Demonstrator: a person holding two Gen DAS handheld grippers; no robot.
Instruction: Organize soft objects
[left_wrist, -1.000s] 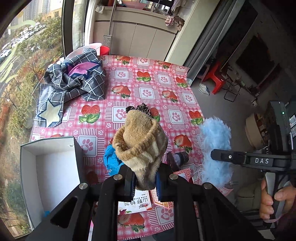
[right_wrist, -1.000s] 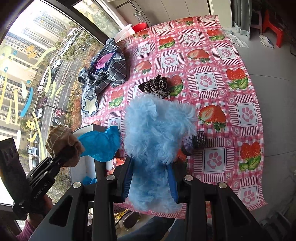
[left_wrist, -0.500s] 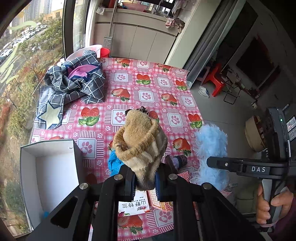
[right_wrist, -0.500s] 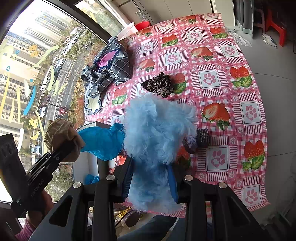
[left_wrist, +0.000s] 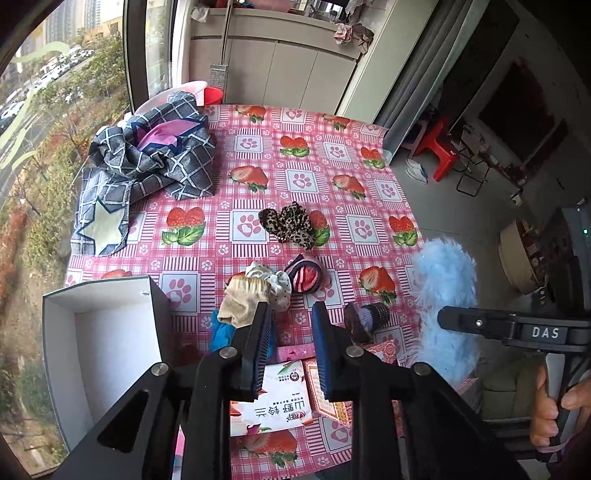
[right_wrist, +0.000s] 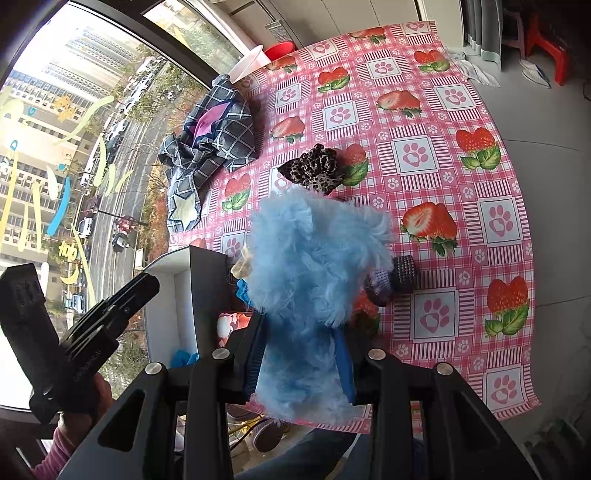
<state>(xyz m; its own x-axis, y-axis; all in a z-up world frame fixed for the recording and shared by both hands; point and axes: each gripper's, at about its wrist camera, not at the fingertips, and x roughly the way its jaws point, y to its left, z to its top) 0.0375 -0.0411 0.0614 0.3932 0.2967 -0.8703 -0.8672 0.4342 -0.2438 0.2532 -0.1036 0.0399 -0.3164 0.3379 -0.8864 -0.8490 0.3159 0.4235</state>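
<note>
Left gripper (left_wrist: 290, 332) jaws wide, nothing between them, beige sock (left_wrist: 242, 297) loose on table beside box (left_wrist: 110, 354); right gripper (right_wrist: 299, 354) clamped on blue fluff (right_wrist: 314, 266), held aloft, probably box-bound

A: What's the right hand-held gripper (right_wrist: 301, 363) holding?
B: A fluffy blue piece (right_wrist: 314, 273), pinched between its blue pads.
A: And at twelve o'clock?
B: A leopard scrunchie (right_wrist: 314, 171) on the tabletop (right_wrist: 461, 177); white box (right_wrist: 166, 295) at nine.
</note>
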